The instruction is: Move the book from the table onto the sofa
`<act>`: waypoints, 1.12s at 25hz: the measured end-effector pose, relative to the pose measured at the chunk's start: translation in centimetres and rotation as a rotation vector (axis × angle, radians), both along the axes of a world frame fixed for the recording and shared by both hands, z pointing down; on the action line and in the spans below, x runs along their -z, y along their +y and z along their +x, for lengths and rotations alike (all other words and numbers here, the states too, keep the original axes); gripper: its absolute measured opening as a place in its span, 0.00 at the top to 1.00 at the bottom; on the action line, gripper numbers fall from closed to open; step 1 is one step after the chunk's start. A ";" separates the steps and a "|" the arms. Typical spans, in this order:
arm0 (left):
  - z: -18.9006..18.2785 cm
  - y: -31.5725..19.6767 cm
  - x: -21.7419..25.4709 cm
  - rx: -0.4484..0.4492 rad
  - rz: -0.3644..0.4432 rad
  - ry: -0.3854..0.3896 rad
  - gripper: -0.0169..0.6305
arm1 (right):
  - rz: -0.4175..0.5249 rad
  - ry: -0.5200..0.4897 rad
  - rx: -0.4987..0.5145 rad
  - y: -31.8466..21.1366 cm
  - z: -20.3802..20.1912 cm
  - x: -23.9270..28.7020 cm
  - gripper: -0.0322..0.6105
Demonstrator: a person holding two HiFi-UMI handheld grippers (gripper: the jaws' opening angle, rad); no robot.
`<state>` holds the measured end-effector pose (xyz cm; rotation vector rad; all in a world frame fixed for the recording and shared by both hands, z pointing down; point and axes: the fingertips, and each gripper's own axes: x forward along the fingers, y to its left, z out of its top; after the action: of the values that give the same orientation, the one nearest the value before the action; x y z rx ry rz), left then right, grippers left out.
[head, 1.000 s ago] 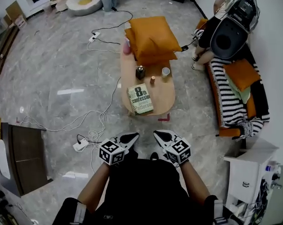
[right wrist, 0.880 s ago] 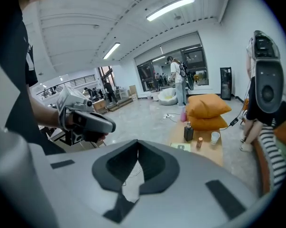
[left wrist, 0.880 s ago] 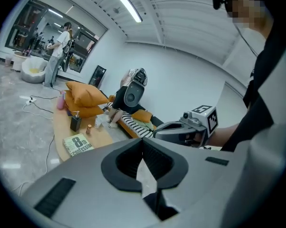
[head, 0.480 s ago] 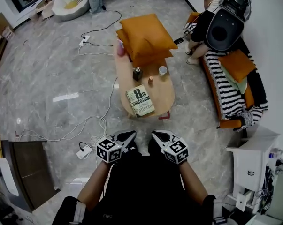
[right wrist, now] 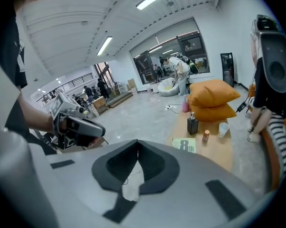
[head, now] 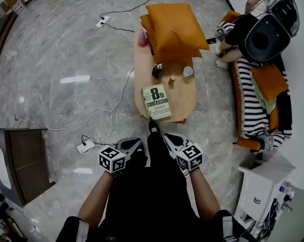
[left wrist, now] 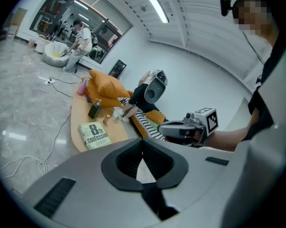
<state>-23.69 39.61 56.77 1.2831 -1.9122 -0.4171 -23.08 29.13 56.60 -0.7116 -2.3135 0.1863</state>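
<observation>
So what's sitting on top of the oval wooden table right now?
A pale green paperback book, a dark pump bottle, a small brown bottle, a white cup and two stacked orange cushions. The cushions cover the far end of the table.

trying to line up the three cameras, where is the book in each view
Head view: book just above centre, on the table's near end.
Left gripper view: book left of centre, mid height.
Right gripper view: book right of centre, partly cut off below.
Shared landmark: orange cushions at the table's far end.
</observation>
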 end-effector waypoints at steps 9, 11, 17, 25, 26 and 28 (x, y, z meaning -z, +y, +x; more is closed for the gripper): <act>-4.7 -2.0 -7.8 0.057 -0.120 0.045 0.96 | -0.005 0.101 0.014 -5.8 -7.2 -9.3 0.94; -6.4 -2.5 -9.9 0.096 -0.108 0.081 0.96 | -0.029 0.137 0.002 -6.8 -8.9 -11.9 0.94; -10.4 -3.7 -17.4 0.195 -0.096 0.186 0.96 | -0.021 0.256 -0.037 -10.1 -12.5 -21.0 0.94; -12.6 -5.8 -29.4 0.276 -0.037 0.434 0.95 | -0.015 0.393 -0.046 -13.9 -16.5 -32.8 0.72; -12.8 -5.8 -30.4 0.298 -0.011 0.468 0.95 | -0.018 0.402 -0.048 -14.1 -16.9 -33.9 0.70; -12.7 -6.0 -32.3 0.322 0.028 0.530 0.85 | -0.038 0.415 -0.079 -14.7 -17.5 -35.8 0.69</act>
<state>-36.38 33.63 89.03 0.7717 -1.6499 -0.8576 -40.61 14.48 92.35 -0.5407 -1.9445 0.3782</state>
